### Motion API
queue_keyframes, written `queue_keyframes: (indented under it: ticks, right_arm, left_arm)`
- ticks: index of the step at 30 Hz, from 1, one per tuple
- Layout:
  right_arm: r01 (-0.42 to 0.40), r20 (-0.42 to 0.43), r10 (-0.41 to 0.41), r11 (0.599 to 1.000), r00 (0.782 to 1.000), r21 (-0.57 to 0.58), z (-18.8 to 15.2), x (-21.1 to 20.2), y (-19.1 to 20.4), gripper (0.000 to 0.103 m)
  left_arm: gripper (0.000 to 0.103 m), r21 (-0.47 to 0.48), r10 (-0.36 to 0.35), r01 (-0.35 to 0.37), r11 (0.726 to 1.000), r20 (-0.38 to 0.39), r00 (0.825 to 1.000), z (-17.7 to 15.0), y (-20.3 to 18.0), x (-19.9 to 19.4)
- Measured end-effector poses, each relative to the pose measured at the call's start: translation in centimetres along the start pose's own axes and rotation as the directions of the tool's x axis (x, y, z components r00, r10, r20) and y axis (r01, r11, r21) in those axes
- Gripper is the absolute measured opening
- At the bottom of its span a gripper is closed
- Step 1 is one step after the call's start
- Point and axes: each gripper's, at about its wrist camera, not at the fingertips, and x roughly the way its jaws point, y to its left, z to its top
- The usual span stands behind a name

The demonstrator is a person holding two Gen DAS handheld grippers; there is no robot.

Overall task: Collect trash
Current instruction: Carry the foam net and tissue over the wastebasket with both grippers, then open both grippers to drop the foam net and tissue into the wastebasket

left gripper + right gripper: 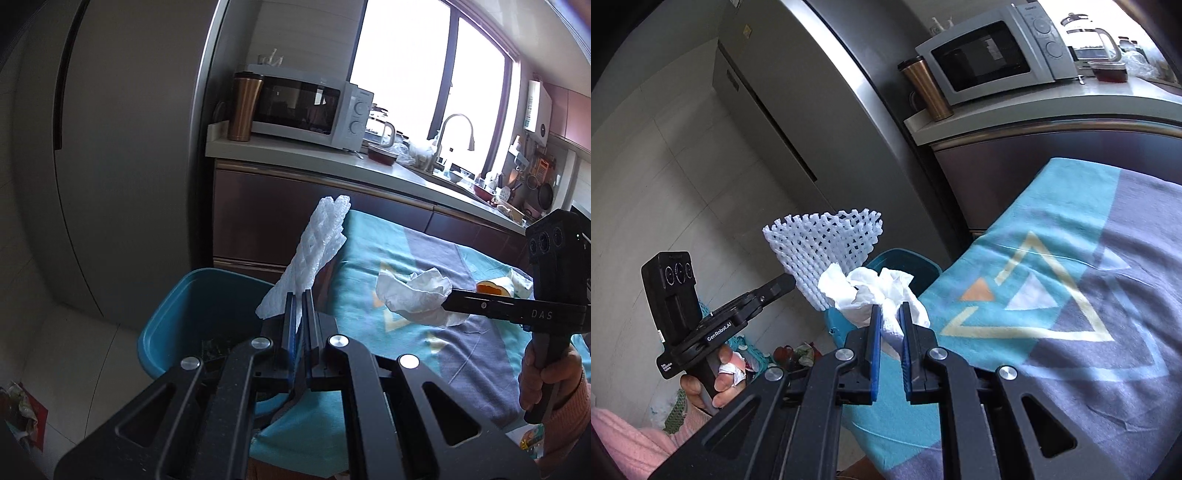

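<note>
My left gripper (300,295) is shut on a white foam fruit net (310,254) and holds it upright above the near rim of a teal trash bin (166,317). The net also shows in the right wrist view (823,251), with the left gripper (786,282) at its base. My right gripper (889,308) is shut on a crumpled white tissue (871,295) and holds it over the table's left edge, near the bin (905,260). In the left wrist view the tissue (413,295) hangs from the right gripper (447,302) above the cloth.
A teal and grey patterned tablecloth (1071,295) covers the table. An orange and white scrap (495,288) lies on it at the far right. A grey fridge (122,166) stands behind the bin. A counter with a microwave (314,110) runs along the back.
</note>
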Motion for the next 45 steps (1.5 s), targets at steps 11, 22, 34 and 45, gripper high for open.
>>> queue_keyframes:
  ticks: [11,22,34,45]
  right_arm:
    - [0.006,-0.105,-0.013,0.997,0.994,-0.072,1.8,6.9,2.2,0.009]
    - [0.041,-0.196,-0.061,0.994,0.979,-0.106,2.1,12.8,3.2,0.009]
    - [0.081,-0.279,-0.108,0.991,0.954,-0.107,2.3,17.2,3.4,0.016]
    - [0.068,-0.282,-0.087,0.995,0.955,-0.077,2.4,17.7,3.2,0.023]
  left_arm:
    - [0.004,-0.057,0.089,-0.093,0.994,-0.073,0.993,-1.2,4.9,2.7]
    - [0.004,-0.071,0.153,-0.166,0.984,-0.159,0.975,-2.5,7.4,6.6]
    - [0.004,-0.1,0.164,-0.19,0.977,-0.224,0.961,-3.7,8.5,9.8]
    - [0.005,-0.122,0.16,-0.193,0.974,-0.238,0.958,-4.1,8.5,10.8]
